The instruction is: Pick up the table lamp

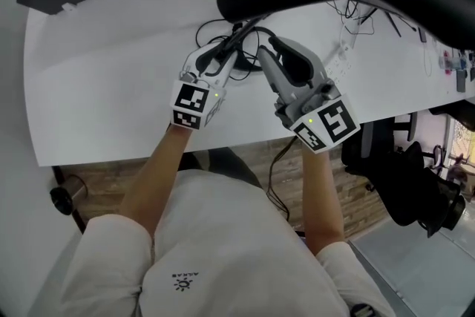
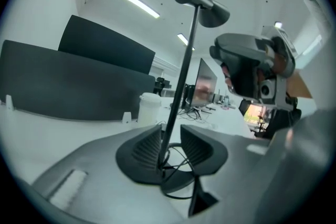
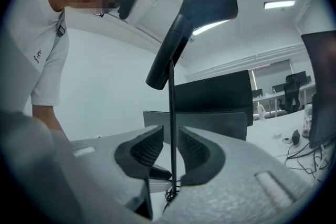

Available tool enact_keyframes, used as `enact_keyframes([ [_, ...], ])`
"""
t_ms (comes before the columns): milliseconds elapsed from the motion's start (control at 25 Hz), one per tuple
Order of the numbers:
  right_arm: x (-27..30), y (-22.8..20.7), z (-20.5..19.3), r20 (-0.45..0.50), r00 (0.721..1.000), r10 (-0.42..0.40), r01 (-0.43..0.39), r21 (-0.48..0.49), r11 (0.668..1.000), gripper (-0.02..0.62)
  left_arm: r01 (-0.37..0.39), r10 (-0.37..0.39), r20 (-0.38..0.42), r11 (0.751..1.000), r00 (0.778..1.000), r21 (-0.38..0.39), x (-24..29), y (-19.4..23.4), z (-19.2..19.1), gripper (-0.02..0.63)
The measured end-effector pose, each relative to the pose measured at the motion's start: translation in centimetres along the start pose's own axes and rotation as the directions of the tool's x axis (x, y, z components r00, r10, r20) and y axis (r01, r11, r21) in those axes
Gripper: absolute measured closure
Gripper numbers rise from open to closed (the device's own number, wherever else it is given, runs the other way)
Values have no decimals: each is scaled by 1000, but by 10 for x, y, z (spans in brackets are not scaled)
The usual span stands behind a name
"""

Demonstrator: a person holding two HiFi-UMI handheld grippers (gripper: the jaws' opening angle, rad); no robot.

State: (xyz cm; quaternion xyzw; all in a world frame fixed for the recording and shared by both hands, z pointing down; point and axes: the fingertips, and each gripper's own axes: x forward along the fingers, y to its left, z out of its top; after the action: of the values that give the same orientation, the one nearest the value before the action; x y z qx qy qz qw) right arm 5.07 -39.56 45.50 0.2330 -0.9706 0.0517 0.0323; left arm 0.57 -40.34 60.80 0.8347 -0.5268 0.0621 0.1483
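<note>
Desk (image 1: pixel 111 85) holds lamp (image 3: pixel 171 86), stem upright within left gripper (image 2: pixel 170 145) and right gripper (image 3: pixel 170 149), jaws apart.

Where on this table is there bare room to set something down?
Widest free patch: the table left of the left gripper, up to its curved edge. A narrower bare strip lies right of the right gripper, before the near edge. Crowded: the cable tangle round the lamp stem, and cables at far right.
</note>
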Motion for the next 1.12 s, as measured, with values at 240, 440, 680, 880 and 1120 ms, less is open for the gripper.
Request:
enact_keyframes([
  [240,16,-8,5,16,1000,24,-24,-13,1000,506,-9,9,-2,1000,1000,23,13,4,-5,491],
  [440,24,-8,10,29,999,43,-43,-27,999,506,4,-3,-21,999,1000,47,17,0,-10,494],
  [680,28,-9,13,38,998,59,-58,-36,998,505,-5,6,-18,998,1000,56,22,3,-14,520],
  [880,32,-5,18,57,995,84,-82,-40,996,505,-17,18,-20,998,1000,67,25,2,-17,522],
  [1120,40,-3,29,67,991,117,-114,-54,992,503,-6,7,-17,997,1000,75,25,4,-17,541],
])
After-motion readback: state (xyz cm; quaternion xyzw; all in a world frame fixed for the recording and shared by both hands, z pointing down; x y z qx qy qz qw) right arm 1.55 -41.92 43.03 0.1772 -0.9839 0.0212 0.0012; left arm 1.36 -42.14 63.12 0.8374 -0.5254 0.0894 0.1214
